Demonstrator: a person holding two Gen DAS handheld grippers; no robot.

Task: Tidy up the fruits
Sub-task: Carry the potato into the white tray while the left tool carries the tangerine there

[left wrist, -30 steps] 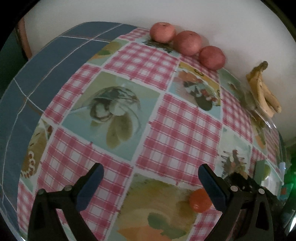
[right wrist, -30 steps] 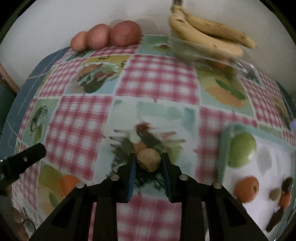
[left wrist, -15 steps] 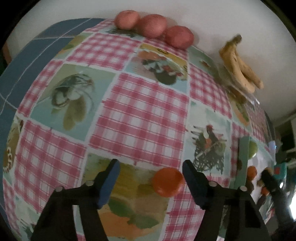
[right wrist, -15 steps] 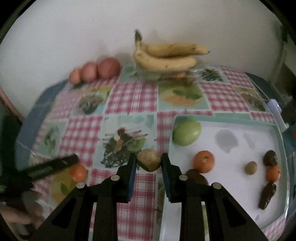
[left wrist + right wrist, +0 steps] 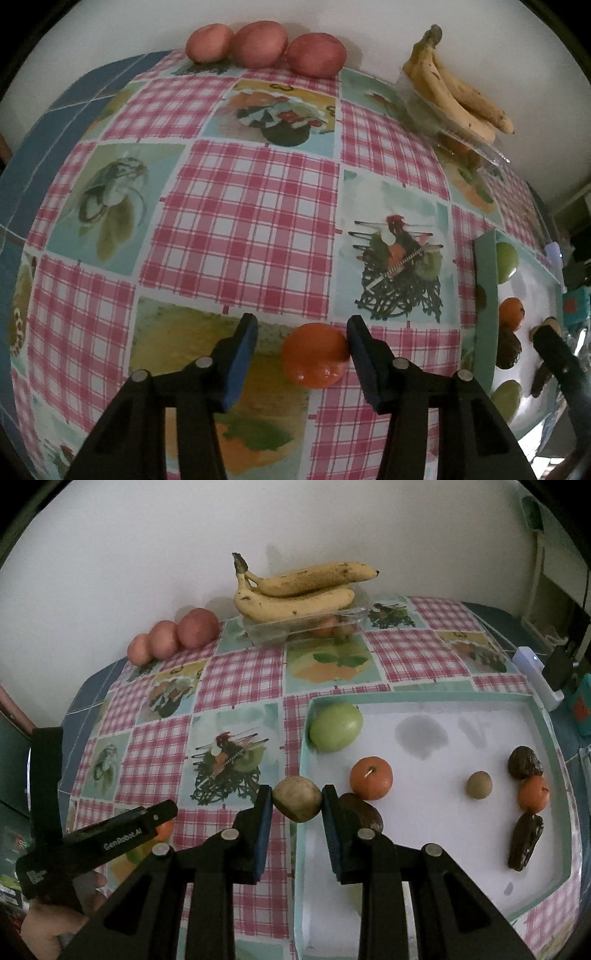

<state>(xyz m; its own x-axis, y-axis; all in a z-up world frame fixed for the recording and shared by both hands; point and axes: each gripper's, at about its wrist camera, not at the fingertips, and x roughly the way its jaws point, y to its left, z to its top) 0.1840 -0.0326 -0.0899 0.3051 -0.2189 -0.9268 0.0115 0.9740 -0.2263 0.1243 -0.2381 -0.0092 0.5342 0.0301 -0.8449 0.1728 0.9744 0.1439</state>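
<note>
My left tongs (image 5: 301, 341): closing around tangerine (image 5: 315, 354), right pad touching, left pad apart. My right tongs (image 5: 297, 803): gripping brown fruit (image 5: 297, 799).

Right tongs (image 5: 297, 800) pinch brown fruit (image 5: 297, 798) (above tray (image 5: 424, 701)).

We see a plain white wall (image 5: 110, 554) behind a table under a pink-checked tablecloth (image 5: 251, 221) with picture squares and a blue border. The light is dim. A white upright frame (image 5: 539, 572) stands at the right.
</note>
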